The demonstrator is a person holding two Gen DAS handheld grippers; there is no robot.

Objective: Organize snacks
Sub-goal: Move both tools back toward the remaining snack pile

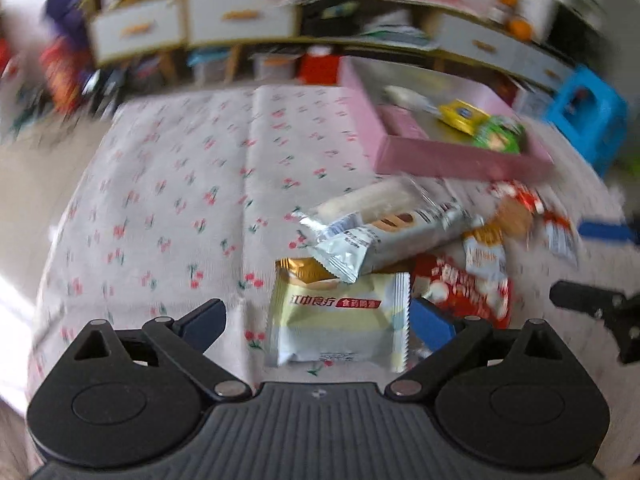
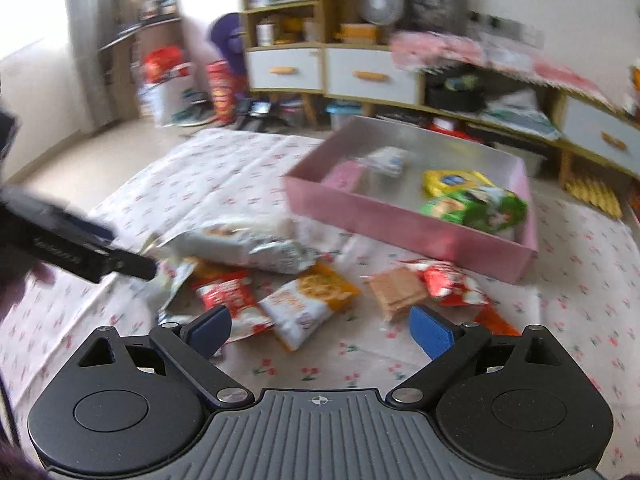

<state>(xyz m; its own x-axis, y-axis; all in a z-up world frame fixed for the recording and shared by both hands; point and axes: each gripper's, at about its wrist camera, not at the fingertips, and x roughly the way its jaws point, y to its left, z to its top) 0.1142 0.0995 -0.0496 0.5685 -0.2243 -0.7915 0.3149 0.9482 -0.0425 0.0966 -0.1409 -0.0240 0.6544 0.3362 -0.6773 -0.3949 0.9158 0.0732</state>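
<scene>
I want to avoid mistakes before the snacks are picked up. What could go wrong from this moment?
1. The pale yellow packet lies partly under the silver packet; lifting it may drag or flip the silver one.
2. The left gripper and right gripper, both with jaws open, work over the same small pile and might collide.
3. The bare wafer beside the red packet looks fragile and could break if squeezed.
</scene>
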